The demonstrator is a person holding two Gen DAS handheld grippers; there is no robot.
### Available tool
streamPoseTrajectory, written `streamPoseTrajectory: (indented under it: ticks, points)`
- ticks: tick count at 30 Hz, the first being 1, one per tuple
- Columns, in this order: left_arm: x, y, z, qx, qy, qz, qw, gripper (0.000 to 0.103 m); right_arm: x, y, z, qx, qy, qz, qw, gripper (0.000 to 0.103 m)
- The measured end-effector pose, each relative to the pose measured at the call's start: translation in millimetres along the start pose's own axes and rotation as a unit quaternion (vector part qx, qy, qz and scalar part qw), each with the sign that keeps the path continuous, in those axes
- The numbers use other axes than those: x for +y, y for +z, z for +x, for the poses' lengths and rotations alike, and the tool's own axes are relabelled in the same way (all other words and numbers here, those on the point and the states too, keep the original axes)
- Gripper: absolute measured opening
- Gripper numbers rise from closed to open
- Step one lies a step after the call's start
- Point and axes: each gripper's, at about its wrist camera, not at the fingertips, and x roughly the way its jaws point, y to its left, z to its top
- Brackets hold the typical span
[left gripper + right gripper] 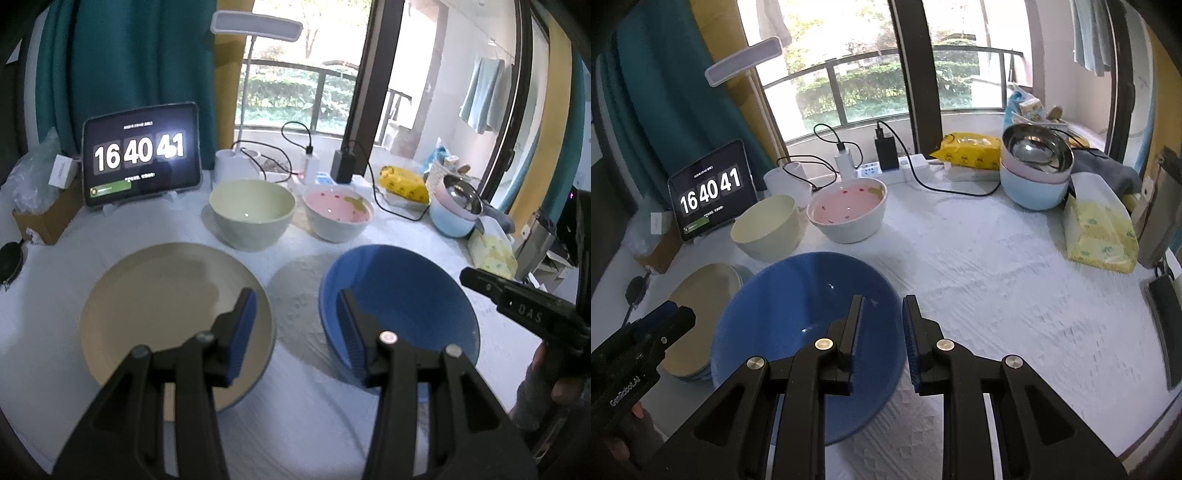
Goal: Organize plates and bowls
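- While both hand-held tools hover above the table, neither grips anything: the left gripper [297, 332] has its jaws apart over the gap between the beige plate [166, 314] and the blue bowl [402, 302], and the right gripper [883, 334] has a narrow gap at the blue bowl's near rim, with nothing between the pads.
- That plate seems to top a small stack, so I judge the plates are already sorted.
- Behind them, the pale green bowl [253, 212] and the pink bowl [338, 214] stand side by side, apart, probably awaiting nesting.
- Nested bowls [1036, 170] topped by a steel one sit far right.
- A white quilted cloth [997, 280] covers the table; a clock tablet [142, 153], a lamp [256, 26] and chargers line the window side.
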Motion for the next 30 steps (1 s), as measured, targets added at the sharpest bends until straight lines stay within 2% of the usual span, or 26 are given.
streamPoseTrajectory:
  ticks: [26, 30]
  points:
    - [47.7, 42.3, 9.9, -0.043, 0.029, -0.016, 0.9985, 0.047, 67.1, 45.2, 29.8, -0.008, 0.022, -0.062, 0.998, 0.021]
    - [53.4, 49.3, 15.9, -0.041, 0.033, -0.021, 0.9984, 0.047, 74.9, 57.7, 39.0, 0.002, 0.039, -0.066, 0.997, 0.021]
